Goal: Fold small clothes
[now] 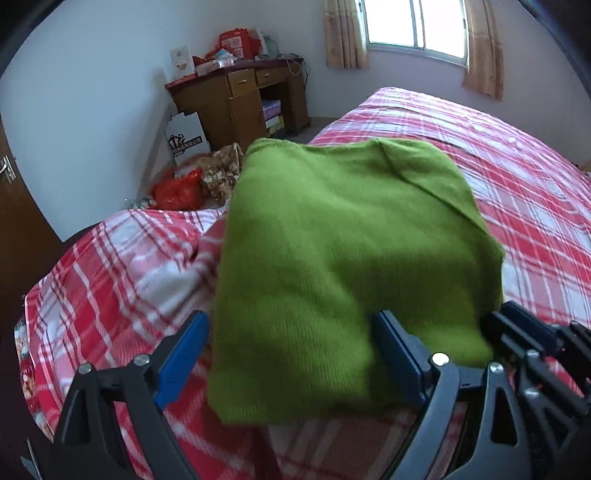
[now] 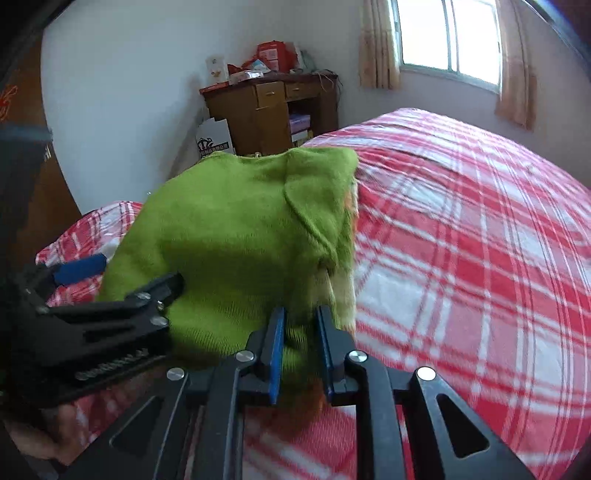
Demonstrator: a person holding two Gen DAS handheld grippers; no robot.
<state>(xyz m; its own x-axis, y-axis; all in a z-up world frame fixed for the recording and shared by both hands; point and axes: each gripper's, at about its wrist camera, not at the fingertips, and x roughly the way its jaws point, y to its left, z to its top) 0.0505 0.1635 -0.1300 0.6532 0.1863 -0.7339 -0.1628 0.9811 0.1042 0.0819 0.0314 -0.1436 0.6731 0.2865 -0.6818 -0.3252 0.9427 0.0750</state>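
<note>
A green knitted sweater, folded into a thick pad, hangs just above the red-and-white checked bed. My right gripper is shut on the sweater's near right edge, with green fabric pinched between its blue pads. My left gripper stands wide open. The sweater's near edge lies between its fingers and spreads behind the right one, and the pads do not squeeze it. From the right wrist view, the left gripper's fingers reach against the sweater's left side.
A cluttered wooden desk stands against the far wall. A white carton and a red bag lie on the floor by it. The bed's corner is at lower left, and a dark door is beyond. The window is at the back right.
</note>
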